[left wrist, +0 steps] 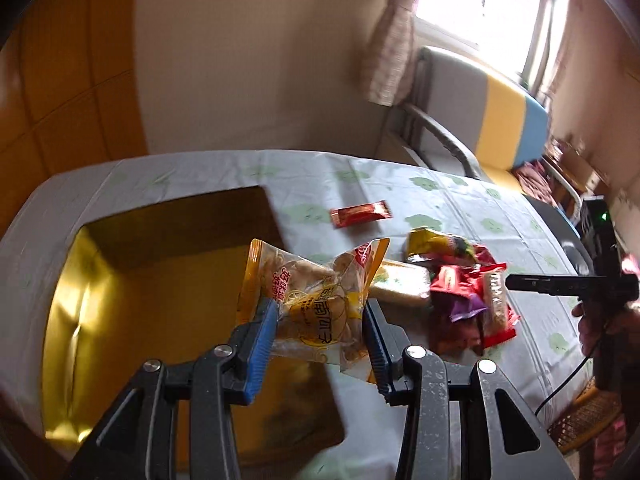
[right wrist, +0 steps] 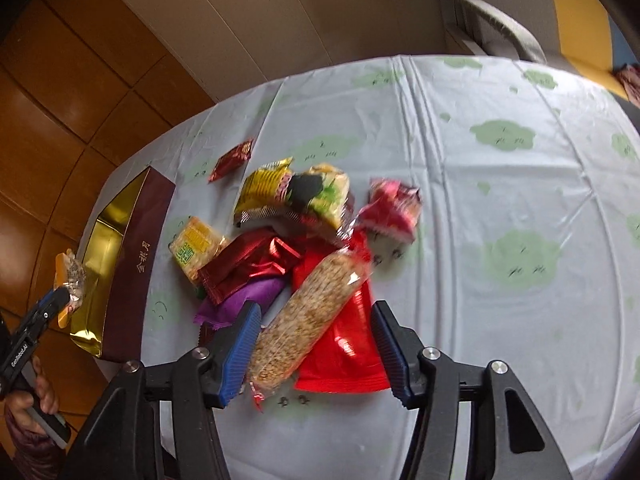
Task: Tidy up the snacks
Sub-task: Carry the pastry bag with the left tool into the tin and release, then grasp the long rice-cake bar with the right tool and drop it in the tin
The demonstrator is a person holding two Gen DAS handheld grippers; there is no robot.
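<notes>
My left gripper (left wrist: 320, 328) is shut on a yellow snack packet (left wrist: 316, 296) and holds it above the right edge of the open gold-lined box (left wrist: 120, 280). The packet also shows in the right wrist view (right wrist: 72, 280), by the box's maroon wall (right wrist: 136, 264). My right gripper (right wrist: 316, 344) is open above the snack pile, its fingers either side of a clear grain bar (right wrist: 308, 320) and a red packet (right wrist: 344, 356). The pile also holds a purple packet (right wrist: 240, 300), a dark red packet (right wrist: 248, 264), a cracker pack (right wrist: 196, 248), a yellow-green packet (right wrist: 292, 196) and a pink packet (right wrist: 392, 208).
A small red sachet (left wrist: 360, 213) lies apart on the cloud-print tablecloth (right wrist: 500, 200), also seen in the right wrist view (right wrist: 232, 160). A chair (left wrist: 480, 120) stands beyond the table's far edge. Wooden floor lies to the left.
</notes>
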